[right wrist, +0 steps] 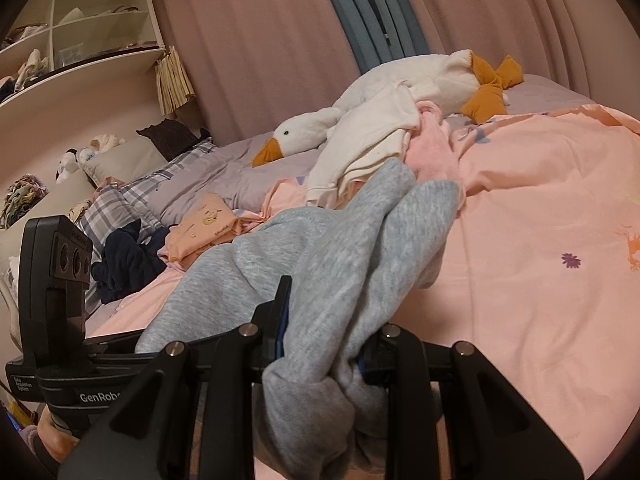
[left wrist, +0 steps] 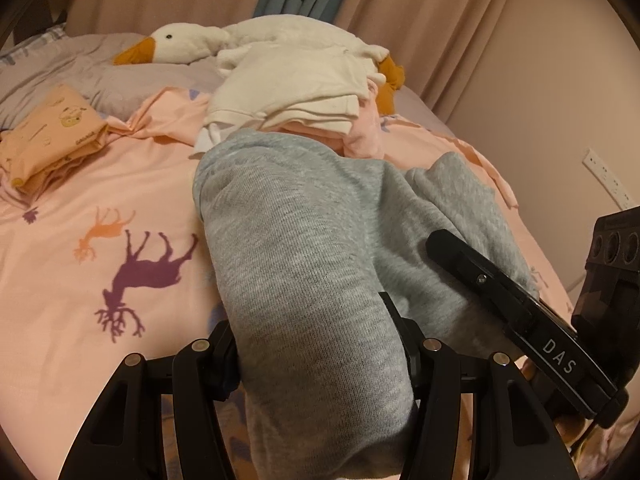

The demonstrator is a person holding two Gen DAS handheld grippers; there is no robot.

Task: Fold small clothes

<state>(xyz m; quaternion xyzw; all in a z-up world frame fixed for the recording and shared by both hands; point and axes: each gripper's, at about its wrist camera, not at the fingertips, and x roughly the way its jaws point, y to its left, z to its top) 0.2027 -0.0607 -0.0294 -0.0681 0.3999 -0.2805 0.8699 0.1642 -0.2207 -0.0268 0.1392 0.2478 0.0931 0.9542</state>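
A small grey knit garment (left wrist: 304,240) is stretched over the pink bedspread (left wrist: 100,200), held at both near corners. My left gripper (left wrist: 316,344) is shut on its near edge. My right gripper (right wrist: 324,344) is shut on a bunched part of the same garment (right wrist: 340,256); it also shows at the right of the left wrist view (left wrist: 500,292). Behind the garment lies a pile of folded cream and pink clothes (left wrist: 304,92). A folded orange printed garment (left wrist: 52,136) lies to the left.
A white plush goose (left wrist: 188,44) lies across the far side of the bed. Dark navy clothes (right wrist: 128,260), plaid pillows (right wrist: 132,196) and shelves (right wrist: 80,40) are at the left. Curtains (right wrist: 260,40) hang behind. A wall socket (left wrist: 608,180) is at the right.
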